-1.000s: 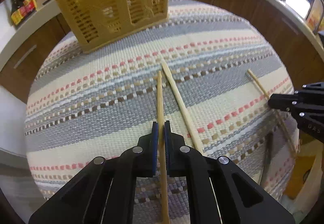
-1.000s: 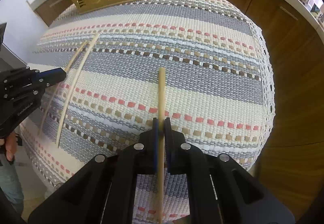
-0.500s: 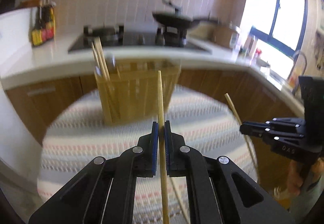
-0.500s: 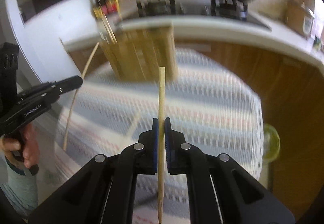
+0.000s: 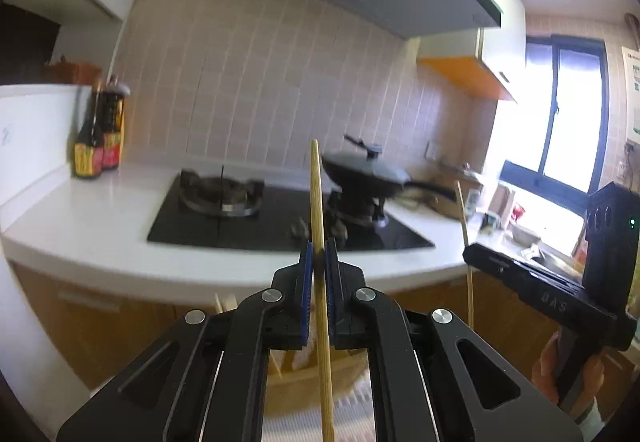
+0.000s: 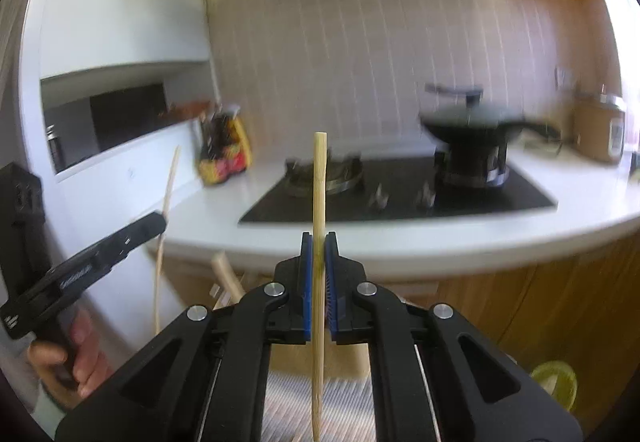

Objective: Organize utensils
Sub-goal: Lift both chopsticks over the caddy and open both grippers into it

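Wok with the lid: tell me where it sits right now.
The wok sits on the right-hand burner of the black hob, right of the bare burner, in both wrist views.

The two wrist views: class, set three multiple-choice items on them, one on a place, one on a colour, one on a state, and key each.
1. Where does the black wok sit?
A. on the hob
B. in a sink
C. on the floor

2. What colour are the pads inside the left gripper?
A. red
B. blue
C. white

3. How is the right gripper?
A. open, empty
B. shut on a spoon
C. shut on a chopstick

Key: A, it stands over a burner; B, blue strips line both fingers; C, the stick stands upright between the jaws.
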{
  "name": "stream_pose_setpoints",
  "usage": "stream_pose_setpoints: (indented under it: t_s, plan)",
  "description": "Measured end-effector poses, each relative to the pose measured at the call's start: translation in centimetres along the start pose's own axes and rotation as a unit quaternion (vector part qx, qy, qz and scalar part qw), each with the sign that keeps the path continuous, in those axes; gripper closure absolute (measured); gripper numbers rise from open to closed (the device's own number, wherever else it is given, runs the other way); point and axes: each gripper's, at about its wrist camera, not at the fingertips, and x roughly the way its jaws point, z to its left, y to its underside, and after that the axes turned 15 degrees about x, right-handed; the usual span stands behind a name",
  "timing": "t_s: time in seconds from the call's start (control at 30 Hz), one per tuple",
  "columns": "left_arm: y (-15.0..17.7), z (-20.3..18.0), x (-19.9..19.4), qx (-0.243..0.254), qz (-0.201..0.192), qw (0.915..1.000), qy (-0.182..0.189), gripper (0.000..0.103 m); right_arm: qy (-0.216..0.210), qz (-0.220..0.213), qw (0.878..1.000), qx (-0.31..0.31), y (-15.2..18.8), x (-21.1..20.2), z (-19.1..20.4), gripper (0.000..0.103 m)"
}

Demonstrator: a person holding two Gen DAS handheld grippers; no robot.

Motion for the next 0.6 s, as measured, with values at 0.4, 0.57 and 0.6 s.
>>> stream_pose_setpoints:
  t_s: [0.4,0.57,0.6]
  plan:
    - [3.0,4.4,6.3,-0.033,-0.051,0.9976,-0.033,0.099,-0.01,-0.05,0.999,-0.004,0.2,8.6,-2.1,0.099]
    - [4.7,5.1,7.8,-0.027,-0.048,0.9975,-0.045,0.099,-0.017,-0.06,0.998,0.006,1.4,10.3,-2.6,0.099]
    - [4.9,5.1,7.8,-0.025,-0.051,0.9971,-0.051,0.099,-0.014,-0.065,0.998,0.007,1.6,10.4,-2.7,0.099]
